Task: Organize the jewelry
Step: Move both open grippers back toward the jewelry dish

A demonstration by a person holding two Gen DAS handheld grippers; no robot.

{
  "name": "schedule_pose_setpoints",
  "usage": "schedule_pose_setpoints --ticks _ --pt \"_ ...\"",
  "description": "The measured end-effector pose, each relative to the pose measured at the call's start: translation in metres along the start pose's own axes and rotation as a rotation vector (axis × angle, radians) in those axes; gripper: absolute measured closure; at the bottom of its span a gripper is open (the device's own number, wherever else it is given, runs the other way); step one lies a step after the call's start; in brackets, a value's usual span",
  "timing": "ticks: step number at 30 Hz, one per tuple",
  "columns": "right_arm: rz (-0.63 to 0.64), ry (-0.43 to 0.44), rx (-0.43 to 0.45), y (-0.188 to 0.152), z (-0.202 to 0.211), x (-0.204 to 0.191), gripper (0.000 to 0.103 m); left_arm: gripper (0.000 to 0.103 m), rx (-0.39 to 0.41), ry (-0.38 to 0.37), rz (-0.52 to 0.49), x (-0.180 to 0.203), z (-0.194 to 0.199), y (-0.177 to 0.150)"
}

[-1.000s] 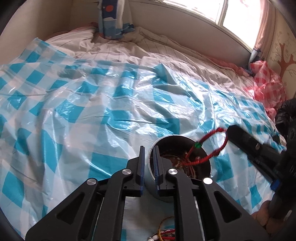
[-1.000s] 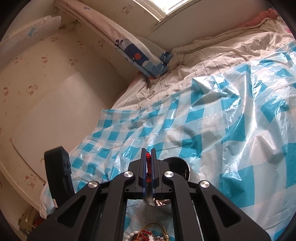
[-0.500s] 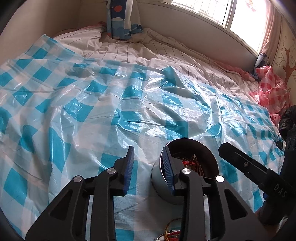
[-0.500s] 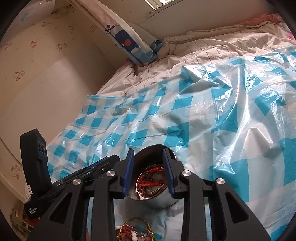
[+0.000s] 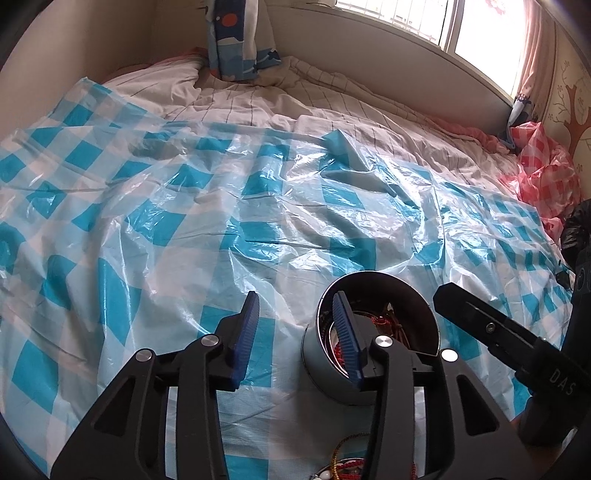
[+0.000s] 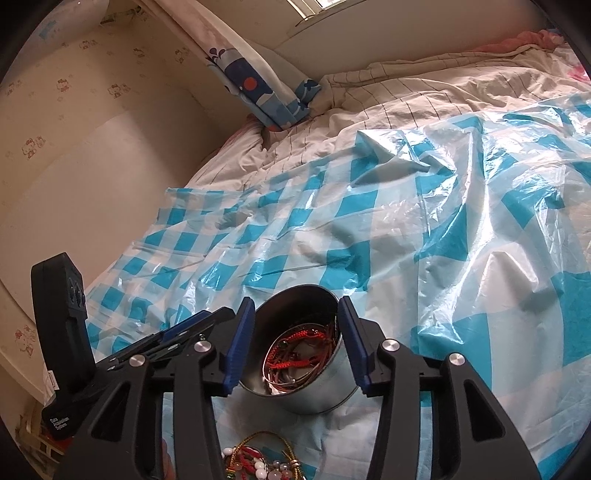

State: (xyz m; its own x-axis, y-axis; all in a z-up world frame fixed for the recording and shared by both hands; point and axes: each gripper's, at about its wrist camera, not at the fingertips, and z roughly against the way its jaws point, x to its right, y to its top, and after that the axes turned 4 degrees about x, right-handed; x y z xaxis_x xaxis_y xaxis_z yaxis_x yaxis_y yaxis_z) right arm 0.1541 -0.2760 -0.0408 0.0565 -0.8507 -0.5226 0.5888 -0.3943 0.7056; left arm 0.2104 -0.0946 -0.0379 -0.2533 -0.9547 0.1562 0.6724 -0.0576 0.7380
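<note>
bright daylight from the window (image 5: 424,22), glare on plastic sheet (image 5: 295,206), fisheye-warped dark corners

Left gripper (image 5: 293,325), right gripper (image 6: 295,332): black angular frames, ribbed blue pads, round silver screws, white lettering

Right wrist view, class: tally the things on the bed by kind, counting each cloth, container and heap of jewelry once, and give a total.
Round metal tins: 1, holding red cord bracelets
Loose jewelry heaps: 1, in front of the tin
Blue checked plastic sheets: 1
Whale-print pillows: 1
Striped bedsheets: 1
Total: 5
</note>
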Motion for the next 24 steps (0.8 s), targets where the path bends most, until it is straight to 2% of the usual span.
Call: schedule_pose_setpoints --ticks 20,24 --pt "0.018 -0.013 -0.005 -0.0020 -0.0007 -0.0010 0.051 0.056 0.007 0.027 -0.053 0.0084 0.0015 -0.0021" --pt "0.019 -0.016 -0.004 -0.0022 0.0001 -0.0005 0.050 0.051 0.009 0.033 -0.047 0.0080 0.0022 -0.0019"
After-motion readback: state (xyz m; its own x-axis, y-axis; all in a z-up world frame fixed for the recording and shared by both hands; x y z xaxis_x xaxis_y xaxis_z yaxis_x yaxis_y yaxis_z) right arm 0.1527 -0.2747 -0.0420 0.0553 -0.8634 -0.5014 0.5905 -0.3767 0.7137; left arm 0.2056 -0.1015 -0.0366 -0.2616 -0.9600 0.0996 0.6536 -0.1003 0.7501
